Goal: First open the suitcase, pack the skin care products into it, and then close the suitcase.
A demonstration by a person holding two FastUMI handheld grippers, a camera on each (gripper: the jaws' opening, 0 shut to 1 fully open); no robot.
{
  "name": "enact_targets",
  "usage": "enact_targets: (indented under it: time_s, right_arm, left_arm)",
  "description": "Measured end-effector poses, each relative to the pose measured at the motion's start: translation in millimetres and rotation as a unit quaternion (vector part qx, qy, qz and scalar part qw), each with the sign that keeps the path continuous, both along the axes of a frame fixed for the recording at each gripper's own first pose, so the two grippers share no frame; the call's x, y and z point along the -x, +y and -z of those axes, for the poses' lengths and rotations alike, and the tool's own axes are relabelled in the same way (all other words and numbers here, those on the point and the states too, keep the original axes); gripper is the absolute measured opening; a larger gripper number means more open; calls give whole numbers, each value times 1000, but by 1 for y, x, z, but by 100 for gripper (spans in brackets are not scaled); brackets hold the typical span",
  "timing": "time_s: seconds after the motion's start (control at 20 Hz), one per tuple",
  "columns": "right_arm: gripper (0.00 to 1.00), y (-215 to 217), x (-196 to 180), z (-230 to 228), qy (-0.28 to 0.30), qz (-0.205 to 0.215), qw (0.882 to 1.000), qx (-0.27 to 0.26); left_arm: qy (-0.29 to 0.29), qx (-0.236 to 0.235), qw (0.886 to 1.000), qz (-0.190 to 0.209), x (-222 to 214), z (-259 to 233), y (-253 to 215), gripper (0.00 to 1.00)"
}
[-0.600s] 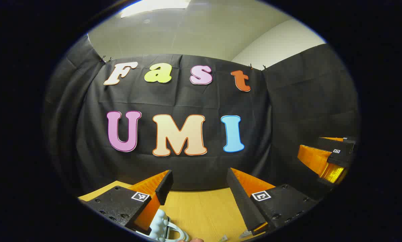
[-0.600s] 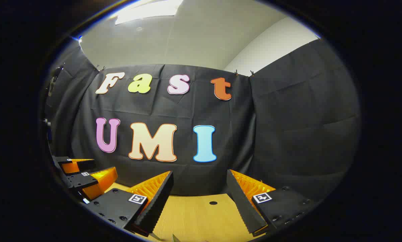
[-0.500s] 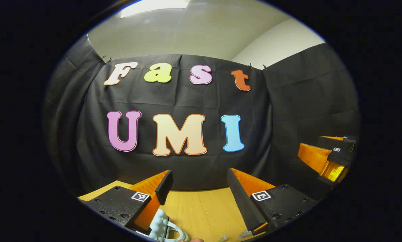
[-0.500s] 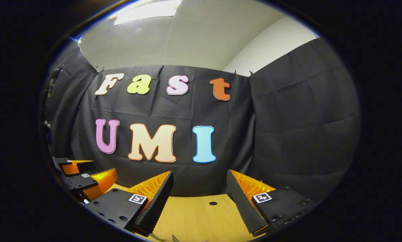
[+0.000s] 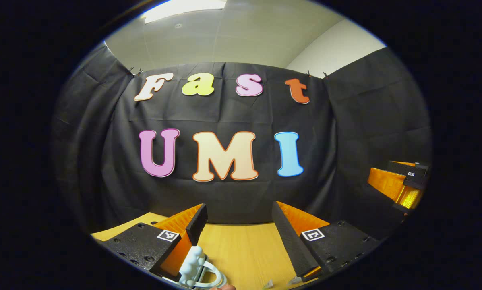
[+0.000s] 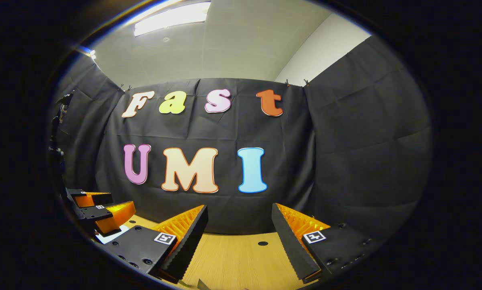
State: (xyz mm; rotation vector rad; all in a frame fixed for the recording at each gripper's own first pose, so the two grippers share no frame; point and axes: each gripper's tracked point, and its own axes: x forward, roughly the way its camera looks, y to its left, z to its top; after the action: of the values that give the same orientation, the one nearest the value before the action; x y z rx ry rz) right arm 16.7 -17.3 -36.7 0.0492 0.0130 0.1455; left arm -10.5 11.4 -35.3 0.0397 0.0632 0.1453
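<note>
Wall: one black cloth wall [image 5: 224, 193] hangs across the back and bends round on both sides; a pale ceiling with one light panel [image 6: 170, 18] shows above it in the right gripper view.
Table: one wooden table [image 5: 245, 249] runs from the foot of the cloth toward the cameras; one small dark hole [image 6: 262, 243] sits in its top in the right gripper view.
Grippers: two, both held above the table and aimed at the back wall.
Left gripper [image 5: 237, 225]: its two fingers stand wide apart with bare table between them, holding nothing. In the right gripper view it shows at the far left edge [image 6: 98, 207], also spread.
Right gripper [image 6: 238, 227]: its two fingers stand wide apart, holding nothing. In the left gripper view it shows at the far right edge [image 5: 402, 187], too much cut by the edge to judge its gap.
Suitcase: one pale blue-white piece [image 5: 194, 268] with a bumpy knob and a curved loop lies at the bottom of the left gripper view, just beside and partly under the left finger; I cannot tell if it belongs to the suitcase, nor which way its long axis runs.
White sheet: one flat white corner [image 6: 112, 235] lies on the table under the left gripper in the right gripper view.
Small bits: two tiny pale tips [image 5: 269, 284] poke up at the bottom edge, too small to name.
</note>
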Motion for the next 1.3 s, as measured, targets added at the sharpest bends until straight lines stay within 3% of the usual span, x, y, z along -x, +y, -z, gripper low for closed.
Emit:
enact_targets:
  time_s: [0.15, 0.35, 0.65, 0.8, 0.95, 1.3]
  right_arm:
    - [98, -1, -7, 21, 20, -18, 1000, 0]
    - [98, -12, -16, 38, 43, 2, 999, 5]
    - [98, -8, -21, 49, 60, 31, 997, 29]
    - [99, -3, -21, 50, 62, 38, 997, 40]
    - [98, 2, -20, 53, 72, 38, 996, 45]
    - [99, 1, -17, 44, 62, 48, 994, 74]
  left_arm:
    - [51, -15, 998, -35, 10, 37, 14, 94]
    - [142, -9, 989, -33, 18, 104, 22, 94]
    - [263, 49, 963, -18, 29, 182, 28, 94]
    - [320, 38, 947, -6, 30, 211, 32, 93]
    - [357, 55, 932, 16, 34, 235, 23, 94]
    - [433, 77, 898, -5, 37, 271, 32, 95]
